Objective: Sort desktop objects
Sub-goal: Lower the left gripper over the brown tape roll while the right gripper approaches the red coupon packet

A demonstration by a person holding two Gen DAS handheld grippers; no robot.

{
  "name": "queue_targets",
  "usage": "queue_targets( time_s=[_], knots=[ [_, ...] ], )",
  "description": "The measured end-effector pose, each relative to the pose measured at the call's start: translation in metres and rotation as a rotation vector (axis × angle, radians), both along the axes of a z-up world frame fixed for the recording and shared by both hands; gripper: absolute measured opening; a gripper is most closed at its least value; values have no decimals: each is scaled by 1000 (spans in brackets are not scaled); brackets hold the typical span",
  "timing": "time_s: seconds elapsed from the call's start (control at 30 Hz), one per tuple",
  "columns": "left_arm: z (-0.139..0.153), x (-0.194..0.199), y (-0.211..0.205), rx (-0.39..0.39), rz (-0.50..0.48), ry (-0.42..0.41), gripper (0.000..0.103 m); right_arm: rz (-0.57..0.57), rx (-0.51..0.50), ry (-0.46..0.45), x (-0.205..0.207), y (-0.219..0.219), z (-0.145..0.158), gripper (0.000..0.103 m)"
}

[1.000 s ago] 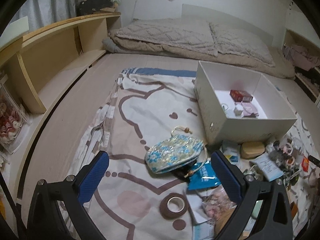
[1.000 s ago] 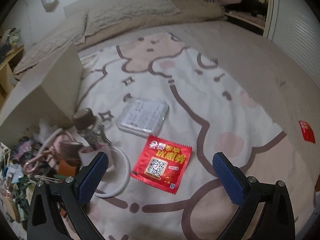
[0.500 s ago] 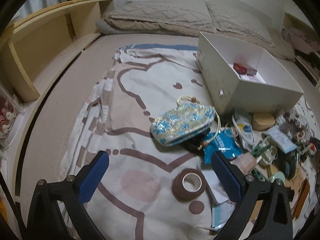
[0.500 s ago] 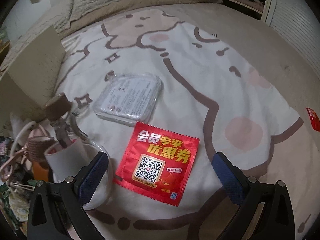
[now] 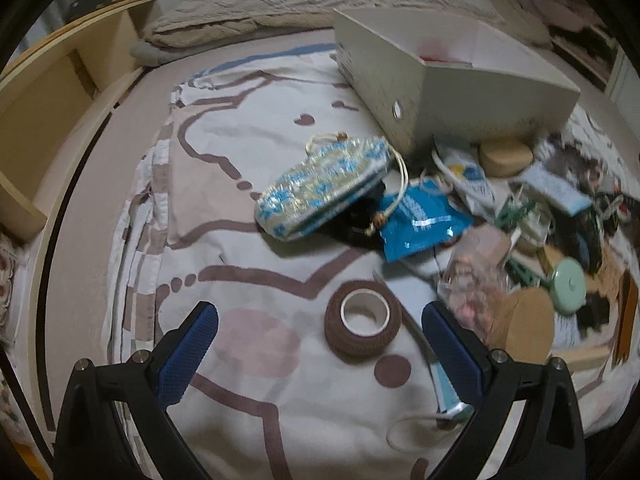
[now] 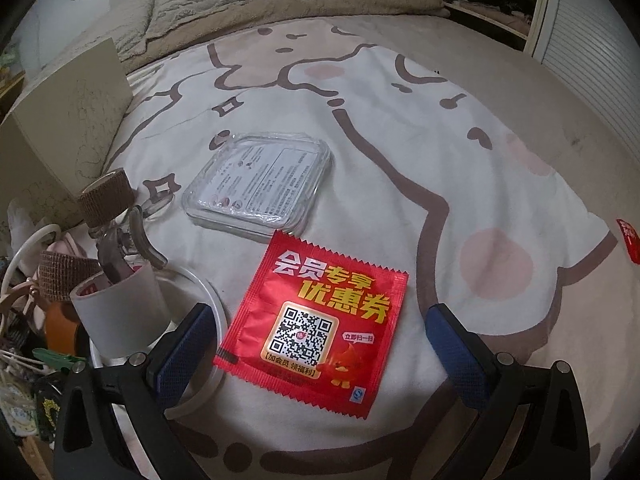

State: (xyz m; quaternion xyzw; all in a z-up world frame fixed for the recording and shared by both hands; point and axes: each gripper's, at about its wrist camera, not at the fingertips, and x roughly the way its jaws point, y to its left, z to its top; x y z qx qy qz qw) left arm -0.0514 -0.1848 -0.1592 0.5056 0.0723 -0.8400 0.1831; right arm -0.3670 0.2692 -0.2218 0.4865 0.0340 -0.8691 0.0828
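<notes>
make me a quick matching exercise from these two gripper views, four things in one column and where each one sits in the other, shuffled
Things
1. brown roll of tape with a white core
2. red foil sachet with a QR code
3. blue and gold brocade drawstring pouch
4. clear square plastic case with a printed label

Places
A. just beyond the red sachet, flat on the blanket
B. beside the near corner of the white open box
C. between the open fingers of the left gripper
D. between the open fingers of the right gripper

Pairs: 1-C, 2-D, 3-B, 4-A
</notes>
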Motion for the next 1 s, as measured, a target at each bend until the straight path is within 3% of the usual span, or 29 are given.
queue_targets(
  time_s=[0.13, 0.43, 1.0],
  knots=[
    [-11, -3, 2, 15, -12, -59, 103, 0, 2, 11, 1, -1, -1, 103],
    [-30, -6, 10, -32, -49, -150, 103, 0, 3, 22, 1, -2, -2, 103],
    [-36, -4, -7, -30, -4, -152, 103, 0, 4, 28, 2, -4, -2, 103]
  ],
)
